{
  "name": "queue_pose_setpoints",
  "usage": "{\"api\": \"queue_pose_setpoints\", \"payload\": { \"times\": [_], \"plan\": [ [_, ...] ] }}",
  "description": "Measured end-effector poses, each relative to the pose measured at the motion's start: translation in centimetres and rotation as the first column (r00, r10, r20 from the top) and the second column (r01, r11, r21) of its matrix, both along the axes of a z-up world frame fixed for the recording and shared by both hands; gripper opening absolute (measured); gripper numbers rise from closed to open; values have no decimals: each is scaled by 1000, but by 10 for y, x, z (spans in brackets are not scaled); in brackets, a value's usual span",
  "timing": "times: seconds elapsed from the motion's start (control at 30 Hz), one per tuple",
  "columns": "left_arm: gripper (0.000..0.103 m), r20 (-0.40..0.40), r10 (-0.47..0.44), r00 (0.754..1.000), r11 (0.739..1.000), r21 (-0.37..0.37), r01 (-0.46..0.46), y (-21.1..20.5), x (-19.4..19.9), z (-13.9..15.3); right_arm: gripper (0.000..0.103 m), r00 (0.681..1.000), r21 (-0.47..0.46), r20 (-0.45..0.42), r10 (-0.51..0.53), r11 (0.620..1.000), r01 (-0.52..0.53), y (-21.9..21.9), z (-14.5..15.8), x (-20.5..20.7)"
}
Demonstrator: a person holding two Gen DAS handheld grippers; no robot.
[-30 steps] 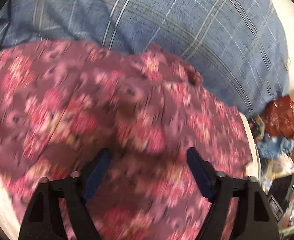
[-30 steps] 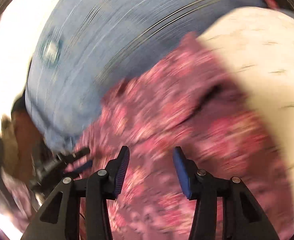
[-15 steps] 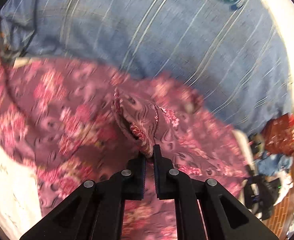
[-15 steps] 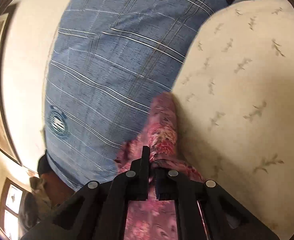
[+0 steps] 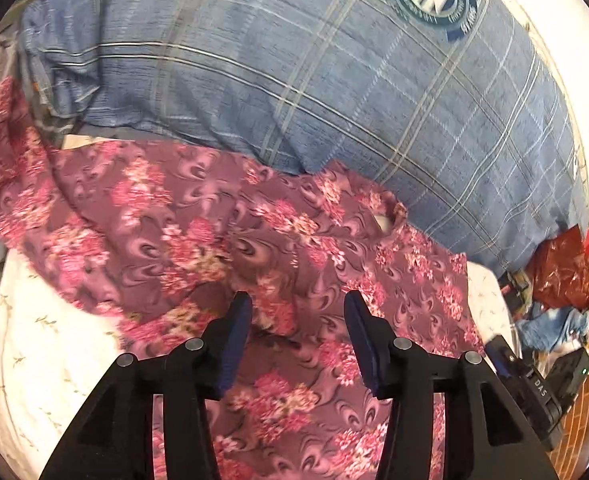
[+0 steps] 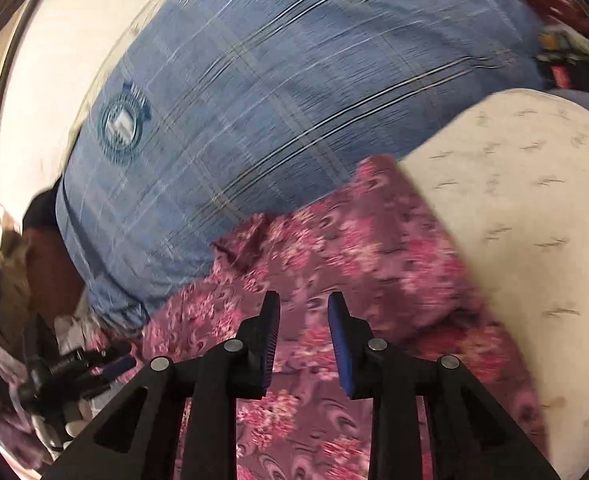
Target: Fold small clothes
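A purple garment with pink flowers lies spread on the white patterned bed sheet, its far edge against a blue plaid pillow. My left gripper is open and empty just above the cloth. In the right wrist view the same garment lies below my right gripper, which is open and empty, with its blue pads apart. The other gripper shows at the lower left of the right wrist view.
The blue plaid pillow fills the far side. The white sheet extends to the right of the garment. A red bag and cluttered items sit beyond the bed's right edge.
Both grippers were shut on folds of the garment half a second ago and have opened. The cloth has dropped and lies flatter on the bed.
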State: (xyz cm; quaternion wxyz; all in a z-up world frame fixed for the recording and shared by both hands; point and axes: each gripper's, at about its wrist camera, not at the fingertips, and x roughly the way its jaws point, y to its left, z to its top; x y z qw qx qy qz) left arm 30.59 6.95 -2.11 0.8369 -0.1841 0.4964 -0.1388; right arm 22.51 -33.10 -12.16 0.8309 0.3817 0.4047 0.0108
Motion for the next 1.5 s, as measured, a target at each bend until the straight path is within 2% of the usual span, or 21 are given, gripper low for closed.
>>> {"api": "queue_pose_setpoints", "payload": {
  "times": [0.1,0.13,0.17,0.2,0.23,0.37,0.47,0.6,0.7,0.83,1.07,1.13,1.17,1.23,1.3,1.33,1.5],
  "plan": [
    [48,-74,-17,997,998,52,20,-20,15,-29,28,996,-80,-52,73,994,-77,30,-16,21],
    [47,-131,-11,991,997,74,21,-24,21,-48,28,992,-103,-90,92,990,-101,37,-26,25],
    [45,-173,-8,985,997,77,21,-27,30,-61,31,979,-129,-163,122,981,-143,49,-45,33],
    [46,-162,-1,987,998,68,12,-26,30,-66,31,979,-159,-157,132,975,-156,55,-52,30],
    [46,-121,3,993,998,59,4,-23,27,-61,33,989,-220,-89,122,966,-139,61,-48,23],
    [44,-141,-28,990,999,24,31,-8,26,-55,45,981,-287,-113,158,940,-184,75,-45,27],
    [44,-116,21,993,999,35,-17,33,28,-34,50,978,-328,-119,172,923,-203,82,-45,27],
    [47,-59,126,990,988,100,-119,114,14,3,55,976,-333,-116,183,919,-211,86,-43,30],
    [49,-26,228,973,960,171,-221,174,5,23,57,976,-318,-106,188,924,-213,84,-43,30],
    [55,-42,331,943,930,185,-318,227,1,29,58,976,-323,-106,190,922,-215,86,-44,30],
    [55,-119,402,908,912,141,-386,246,28,11,61,974,-331,-108,201,916,-226,88,-43,30],
    [52,-130,432,892,896,170,-410,250,42,2,61,974,-328,-106,203,917,-227,88,-43,30],
    [49,-148,441,885,894,162,-418,255,47,-3,62,973,-327,-104,204,918,-227,87,-43,30],
    [9,-212,446,869,895,94,-436,263,51,-14,63,973,-321,-99,207,919,-228,87,-44,30],
    [9,-267,446,854,886,1,-463,268,49,-21,65,973,-315,-94,211,921,-230,87,-44,30],
    [8,-263,452,852,881,-18,-473,269,48,-20,66,973,-312,-92,213,921,-231,87,-44,30],
    [8,-223,412,883,898,-64,-435,249,39,1,66,974,-296,-80,212,928,-226,84,-44,29]
  ]
}}
